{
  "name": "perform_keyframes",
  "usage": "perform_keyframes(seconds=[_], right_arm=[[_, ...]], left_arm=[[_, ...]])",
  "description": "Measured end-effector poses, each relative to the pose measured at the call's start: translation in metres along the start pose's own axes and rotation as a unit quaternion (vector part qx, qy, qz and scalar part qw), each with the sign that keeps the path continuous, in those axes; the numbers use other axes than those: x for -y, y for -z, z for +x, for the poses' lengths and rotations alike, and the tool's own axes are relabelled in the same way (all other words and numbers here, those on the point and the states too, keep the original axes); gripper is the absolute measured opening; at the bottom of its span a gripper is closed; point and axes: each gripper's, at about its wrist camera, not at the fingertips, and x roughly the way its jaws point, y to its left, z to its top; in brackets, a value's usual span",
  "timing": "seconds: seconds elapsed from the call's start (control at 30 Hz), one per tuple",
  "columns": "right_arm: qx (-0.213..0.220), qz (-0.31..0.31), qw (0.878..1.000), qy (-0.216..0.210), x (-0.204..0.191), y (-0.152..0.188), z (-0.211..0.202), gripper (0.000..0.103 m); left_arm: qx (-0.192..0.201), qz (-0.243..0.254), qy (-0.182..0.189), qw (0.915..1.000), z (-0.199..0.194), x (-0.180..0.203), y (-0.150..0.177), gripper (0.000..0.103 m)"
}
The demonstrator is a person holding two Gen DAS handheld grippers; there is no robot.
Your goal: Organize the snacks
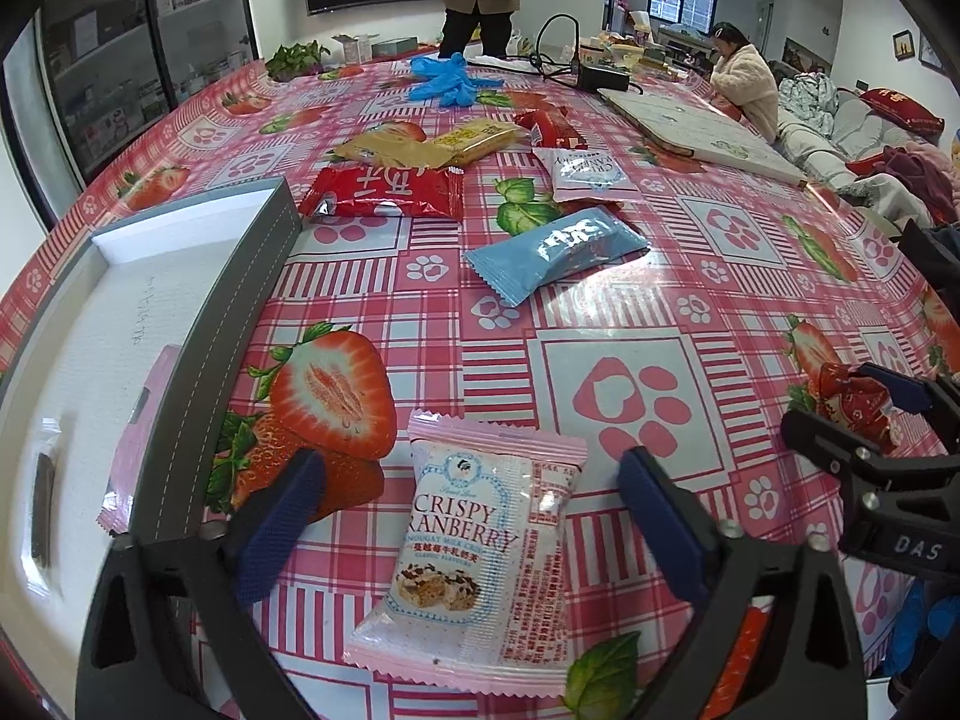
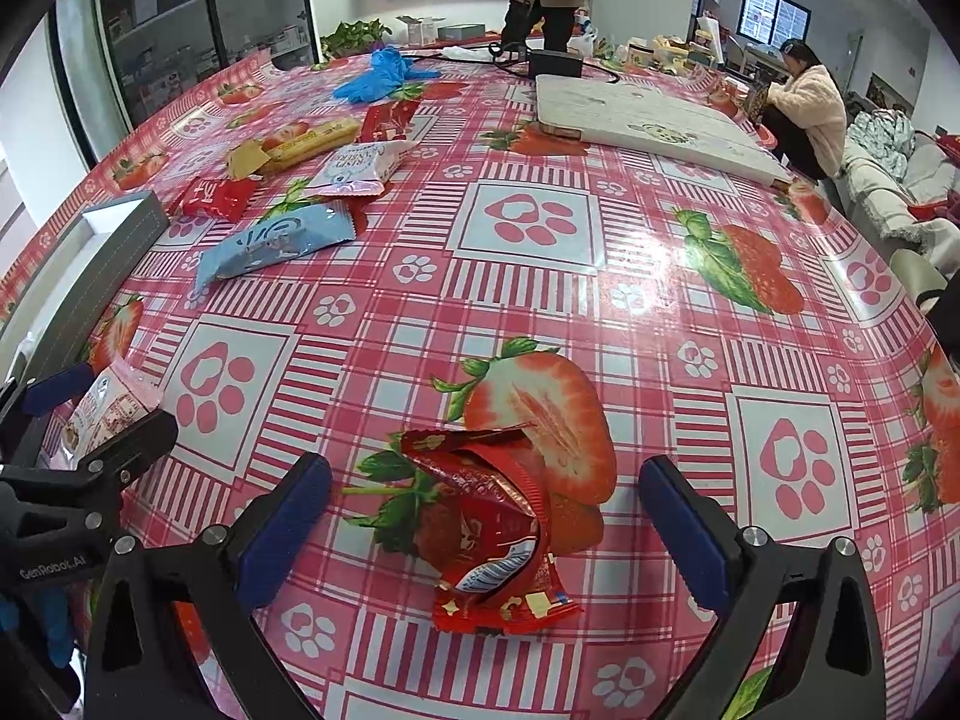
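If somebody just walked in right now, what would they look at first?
Probably the loud pink strawberry-and-paw-print tablecloth that covers the whole table. Next, the pink-edged white Crispy Cranberry packet lying flat between the open left gripper fingers, and the crumpled shiny red wrapper between the open right gripper fingers. More packets are scattered further back, beside the grey-walled white box.

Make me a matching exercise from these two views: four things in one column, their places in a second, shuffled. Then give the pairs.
1. Crispy Cranberry packet
2. crumpled red wrapper
3. blue gloves
4. grey tray

A. far end of the table
B. between the right gripper's fingers
C. left edge of the table
D. between the left gripper's fingers

Pairs: 1-D, 2-B, 3-A, 4-C
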Motion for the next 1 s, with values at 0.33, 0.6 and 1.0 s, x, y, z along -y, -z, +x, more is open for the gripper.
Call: perform_keyframes(seconds=[0.33, 0.6, 1.0], right_arm=[[0.003, 0.047, 0.995, -0.084, 0.022, 0.007, -0.019, 0.031], [0.000, 0.078, 0.987, -0.142, 0.021, 0.007, -0.041, 0.031], [-0.004, 0.012, 0.996, -0.084, -0.015, -0.019, -0.046, 0.073]], left_arm=[[-0.046, -0.024, 0.070, 0.9962, -0.017, 0.010, -0.003, 0.058], [-0.020, -0.029, 0.091, 0.9952, -0.068, -0.003, -0.022, 0.058], [0.001, -0.060, 0.079, 0.9951, -0.115, -0.071, -0.036, 0.058]])
